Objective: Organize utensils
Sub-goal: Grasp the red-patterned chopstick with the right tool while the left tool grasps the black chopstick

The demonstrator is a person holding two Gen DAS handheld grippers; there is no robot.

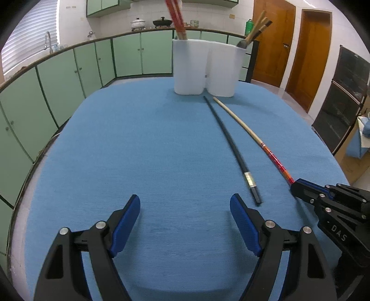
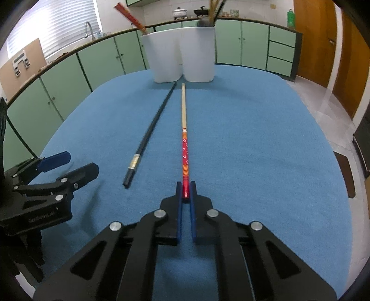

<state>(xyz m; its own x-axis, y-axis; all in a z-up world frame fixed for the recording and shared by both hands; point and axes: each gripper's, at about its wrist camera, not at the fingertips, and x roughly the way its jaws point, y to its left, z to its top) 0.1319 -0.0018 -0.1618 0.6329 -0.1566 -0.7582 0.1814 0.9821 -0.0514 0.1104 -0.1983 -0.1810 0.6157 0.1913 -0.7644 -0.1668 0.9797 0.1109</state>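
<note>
Two chopsticks lie on the blue table mat, both pointing toward a white two-cup holder at the far end. My right gripper is shut on the thick end of the red-and-wood chopstick, which still rests on the mat. The black chopstick lies just left of it, untouched. In the left wrist view the black chopstick and the red chopstick run toward the holder. My left gripper hovers open over bare mat, left of both.
The holder carries red chopsticks in its left cup and wooden ones in the right. Green cabinets ring the far side, wooden doors stand at the right. The table edge curves close at left and right.
</note>
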